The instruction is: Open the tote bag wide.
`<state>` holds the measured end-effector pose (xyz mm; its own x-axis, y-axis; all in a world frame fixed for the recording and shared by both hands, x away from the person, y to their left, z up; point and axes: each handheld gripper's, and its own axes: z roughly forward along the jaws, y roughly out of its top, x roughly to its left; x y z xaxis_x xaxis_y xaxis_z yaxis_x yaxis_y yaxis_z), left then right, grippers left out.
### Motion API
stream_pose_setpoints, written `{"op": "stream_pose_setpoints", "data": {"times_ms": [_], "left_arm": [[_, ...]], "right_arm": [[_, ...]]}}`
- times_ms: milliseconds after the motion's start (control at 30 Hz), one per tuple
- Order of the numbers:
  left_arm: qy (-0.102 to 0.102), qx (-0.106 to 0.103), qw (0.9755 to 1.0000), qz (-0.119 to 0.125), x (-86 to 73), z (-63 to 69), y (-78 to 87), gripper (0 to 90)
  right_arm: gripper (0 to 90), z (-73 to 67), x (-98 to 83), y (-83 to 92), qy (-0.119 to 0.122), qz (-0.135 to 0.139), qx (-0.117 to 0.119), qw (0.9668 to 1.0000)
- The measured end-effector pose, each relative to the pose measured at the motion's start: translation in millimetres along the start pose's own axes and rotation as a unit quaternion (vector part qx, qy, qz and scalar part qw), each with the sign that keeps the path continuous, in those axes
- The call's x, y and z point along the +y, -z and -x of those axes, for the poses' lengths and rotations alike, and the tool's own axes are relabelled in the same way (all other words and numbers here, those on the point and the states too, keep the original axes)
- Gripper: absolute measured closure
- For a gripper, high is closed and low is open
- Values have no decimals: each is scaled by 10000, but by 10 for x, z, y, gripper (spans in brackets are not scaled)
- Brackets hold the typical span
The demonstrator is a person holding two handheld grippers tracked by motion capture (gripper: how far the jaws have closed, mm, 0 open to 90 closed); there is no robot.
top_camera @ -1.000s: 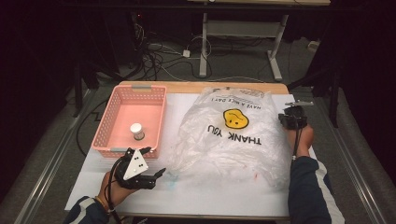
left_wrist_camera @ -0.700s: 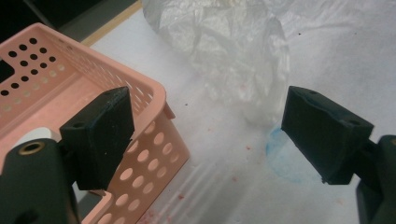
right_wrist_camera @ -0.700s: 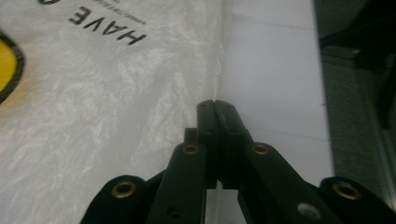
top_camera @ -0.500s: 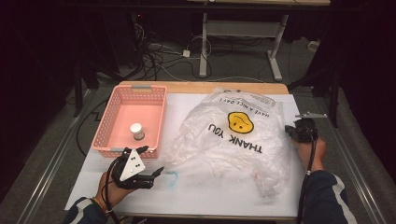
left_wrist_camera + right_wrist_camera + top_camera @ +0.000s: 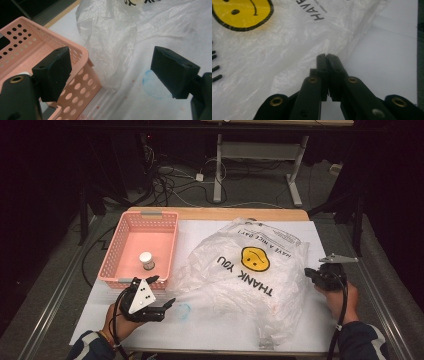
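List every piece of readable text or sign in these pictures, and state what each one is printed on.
"THANK YOU": black capitals on the crumpled clear plastic bag, beside its yellow smiley face.
"HAVE A NICE DAY!": smaller black print on the same bag, along the far side of the smiley; the right gripper view shows "HAVE".
A line of finer print above that on the bag: too small to read.
The small white-capped jar in the pink perforated plastic basket: no readable label.

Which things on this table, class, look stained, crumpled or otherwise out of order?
The white table cover carries a smudged blue ring and small reddish specks near the pink perforated plastic basket. The thin white smiley-face plastic bag lies crumpled and askew rather than flat.
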<state>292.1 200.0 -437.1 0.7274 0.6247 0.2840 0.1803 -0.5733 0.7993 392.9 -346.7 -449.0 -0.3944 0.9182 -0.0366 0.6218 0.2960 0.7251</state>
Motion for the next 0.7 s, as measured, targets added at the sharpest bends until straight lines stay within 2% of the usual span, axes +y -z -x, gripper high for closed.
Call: {"op": "stream_pose_setpoints", "data": {"times_ms": [33, 133, 167, 200, 300, 367, 400, 433, 467, 500, 533, 567, 600, 633, 667, 700], "left_arm": [[0, 3, 10000, 8, 4, -1, 2, 163], [11, 10, 10000, 30, 14, -4, -2, 164], [11, 7, 10000, 29, 15, -3, -4, 164], [5, 12, 10000, 21, 15, -1, -8, 164], [-27, 24, 10000, -7, 13, -2, -13, 163], [-25, 24, 10000, -17, 11, -5, -19, 163], [-20, 16, 10000, -20, 10, -6, -23, 163], [-14, 7, 10000, -26, 9, -4, -28, 163], [-24, 11, 10000, -41, 10, -1, -32, 164], [-31, 7, 10000, -46, 11, 2, -33, 164], [-38, -3, 10000, -55, 12, 4, -35, 164], [-38, -5, 10000, -60, 12, 8, -37, 164], [-36, -10, 10000, -61, 12, 11, -38, 164], [-33, -12, 10000, -63, 12, 15, -41, 164], [-39, -15, 10000, -74, 13, 17, -44, 164], [-40, -25, 10000, -84, 13, 18, -47, 164]], "right_arm": [[842, -68, -17, 36, 130, -41, -38, 9999], [745, -153, -8, 94, 345, 27, -169, 9993], [745, -153, -8, 94, 345, 27, -169, 9993], [711, -200, 33, 163, 474, 232, -192, 9984], [650, -308, 116, 296, 681, 613, -205, 9956], [627, -414, 171, 373, 840, 910, 78, 9923], [612, -494, 195, 389, 926, 970, 191, 9908], [612, -494, 195, 389, 926, 970, 191, 9908], [607, -584, 217, 387, 1059, 972, 320, 9891], [586, -791, 249, 357, 1377, 954, 676, 9835], [586, -791, 249, 357, 1377, 954, 676, 9835], [567, -1017, 270, 302, 1681, 869, 1008, 9767], [567, -1017, 270, 302, 1681, 869, 1008, 9767], [560, -1130, 275, 270, 1801, 833, 1183, 9729], [544, -1346, 282, 195, 2011, 720, 1459, 9660], [544, -1346, 282, 195, 2011, 720, 1459, 9660]]}}
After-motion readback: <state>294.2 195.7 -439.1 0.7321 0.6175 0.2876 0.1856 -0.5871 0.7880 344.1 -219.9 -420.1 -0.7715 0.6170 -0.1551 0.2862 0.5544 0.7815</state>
